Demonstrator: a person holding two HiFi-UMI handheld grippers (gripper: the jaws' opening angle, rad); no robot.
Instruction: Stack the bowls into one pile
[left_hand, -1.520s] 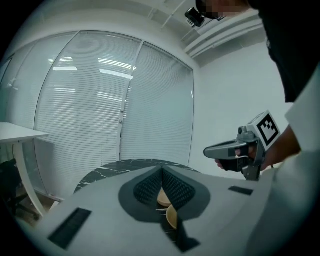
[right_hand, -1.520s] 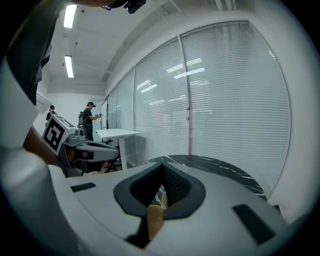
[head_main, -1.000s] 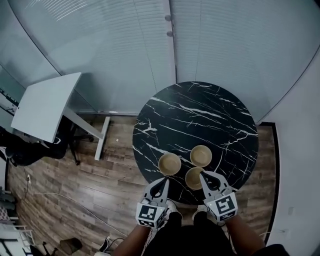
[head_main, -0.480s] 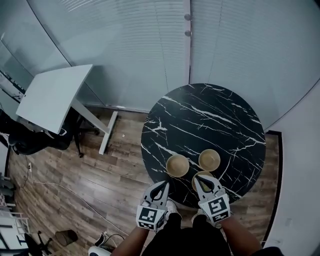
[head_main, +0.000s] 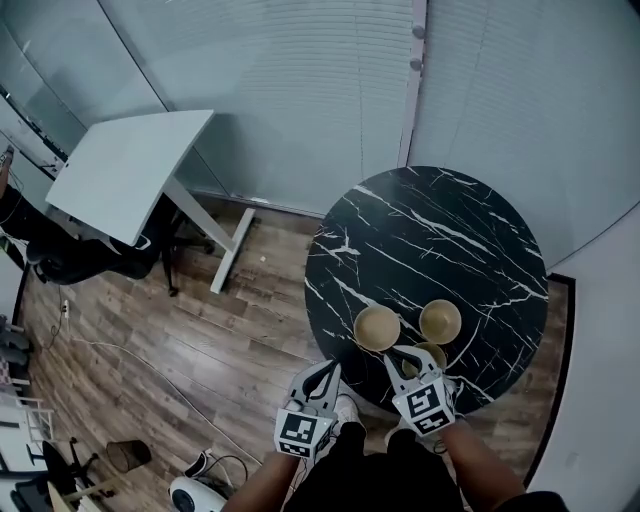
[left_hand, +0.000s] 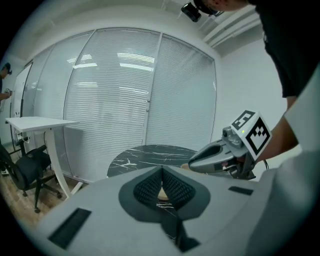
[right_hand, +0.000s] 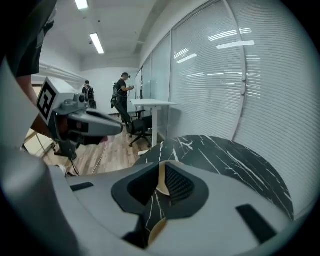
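White desk (head_main: 130, 172) at 10 o'clock in the head view. A seated person (head_main: 62, 256) sits below it at 9 o'clock. Wood floor (head_main: 200, 350) across the lower left.

Left gripper (head_main: 324, 368) at 6 o'clock, off the table's near-left edge and over the floor. Claw closed: in its own view the pads meet at the tips with nothing held. It touches no bowl.

Round black marble table (head_main: 430, 230) at 3 o'clock, with blinds behind it. Three tan bowls sit upright and unstacked, clustered near the rim closest to the person.
- Left bowl (head_main: 377, 327) at 7 o'clock on the tabletop.
- Far bowl (head_main: 441, 321) at 6 o'clock, just beside the left bowl and not touching it.
- Near bowl (head_main: 431, 353) at 6 o'clock, right at the rim. It lies just below the far bowl and is partly covered by the right gripper.

Right gripper (head_main: 404, 354) is tilted down over the near bowl's left side. Its jaws have just been opening and stand slightly apart. In its own view a tan bowl edge shows in the gap, close to the right pad, with dark space on the left side. I cannot tell whether either pad touches it, and the bowl sits on the table.

In the right gripper view, two people (right_hand: 122, 95) stand far off at 10 o'clock.
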